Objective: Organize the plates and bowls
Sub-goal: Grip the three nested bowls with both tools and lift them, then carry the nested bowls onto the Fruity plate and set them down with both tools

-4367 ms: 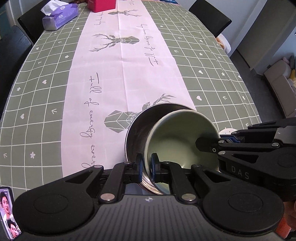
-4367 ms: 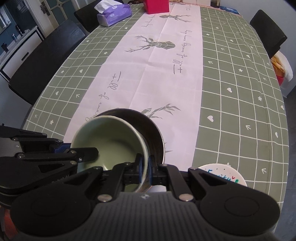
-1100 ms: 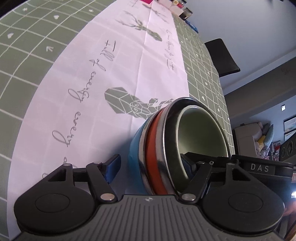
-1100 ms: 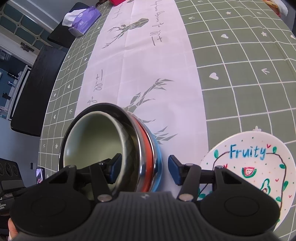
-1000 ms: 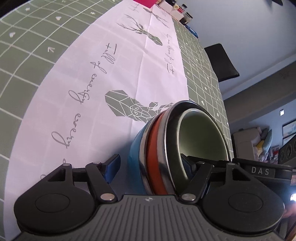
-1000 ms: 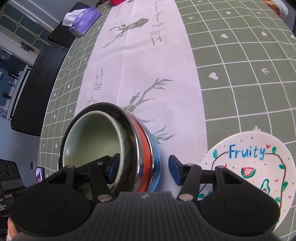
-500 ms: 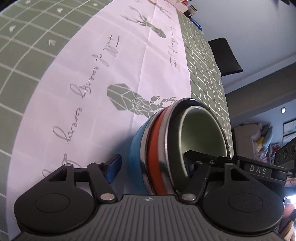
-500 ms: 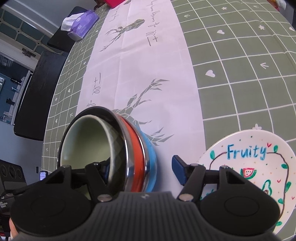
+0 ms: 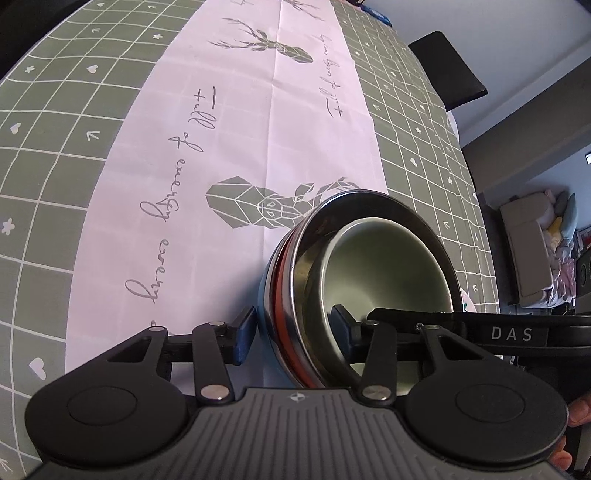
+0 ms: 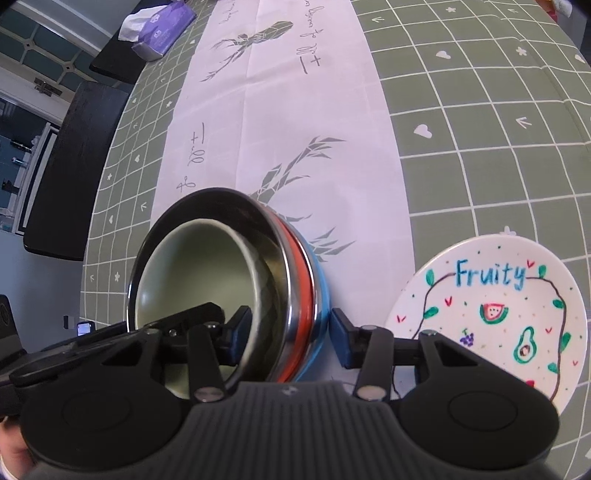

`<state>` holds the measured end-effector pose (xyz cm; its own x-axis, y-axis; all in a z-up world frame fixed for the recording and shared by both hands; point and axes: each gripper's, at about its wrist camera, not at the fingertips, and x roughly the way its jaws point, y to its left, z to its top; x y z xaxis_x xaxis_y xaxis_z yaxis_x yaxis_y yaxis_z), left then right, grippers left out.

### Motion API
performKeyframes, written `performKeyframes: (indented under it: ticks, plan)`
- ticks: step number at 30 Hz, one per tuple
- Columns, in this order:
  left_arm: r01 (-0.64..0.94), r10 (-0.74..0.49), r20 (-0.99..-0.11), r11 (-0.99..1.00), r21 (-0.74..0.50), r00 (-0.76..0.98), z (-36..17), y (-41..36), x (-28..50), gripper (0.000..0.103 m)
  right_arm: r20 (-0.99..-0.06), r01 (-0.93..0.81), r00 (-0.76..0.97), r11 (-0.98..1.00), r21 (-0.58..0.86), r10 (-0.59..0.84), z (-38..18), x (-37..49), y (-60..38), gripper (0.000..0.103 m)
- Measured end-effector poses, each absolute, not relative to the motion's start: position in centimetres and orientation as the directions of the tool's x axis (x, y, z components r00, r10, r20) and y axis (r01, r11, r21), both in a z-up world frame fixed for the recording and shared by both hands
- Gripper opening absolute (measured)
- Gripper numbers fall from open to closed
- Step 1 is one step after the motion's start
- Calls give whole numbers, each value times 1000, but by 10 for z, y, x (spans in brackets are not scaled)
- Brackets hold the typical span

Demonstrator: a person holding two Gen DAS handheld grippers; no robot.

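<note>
The nested bowl stack (image 9: 373, 280) fills the near middle of the table (image 9: 55, 192) and blocks the way there. Both grippers straddle its rim from opposite sides, jaws closing: the left gripper (image 9: 291, 338) and the right gripper (image 10: 290, 334) crowd each other at the stack, so little room stays between them. To the right, the "Fruity" plate (image 10: 491, 306) lies just beside the stack, with only a narrow strip of white runner (image 10: 280, 122) between. Beyond the stack the runner and green cloth are open. A tissue pack (image 10: 159, 27) sits far off at the table edge.
</note>
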<state>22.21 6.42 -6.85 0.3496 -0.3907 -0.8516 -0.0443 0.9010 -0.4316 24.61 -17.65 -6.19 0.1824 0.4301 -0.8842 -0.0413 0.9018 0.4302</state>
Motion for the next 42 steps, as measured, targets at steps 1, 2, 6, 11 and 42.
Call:
performKeyframes:
  ticks: [1,2,6,11,42]
  plan:
    - [-49,-394,-853,899,-435,343,-69,65,223,50,-883,-26,177,899,437,434,-63,247,-178,45]
    - [-49,-397,-854,898,-437,337,-70,65,224,50,-882,-13,166,896,445,441,-65,248,-179,45]
    - [-31,-396,-864,904,-426,312,-69,64,227,52,-880,32,130,885,465,458,-71,250,-183,49]
    - [-21,-406,-869,903,-429,283,-70,60,229,57,-891,15,147,900,436,429,-65,247,-176,44]
    - [-47,-319,-886,934,-354,336,-48,70,214,45,-881,-18,212,903,429,422,-50,237,-165,34]
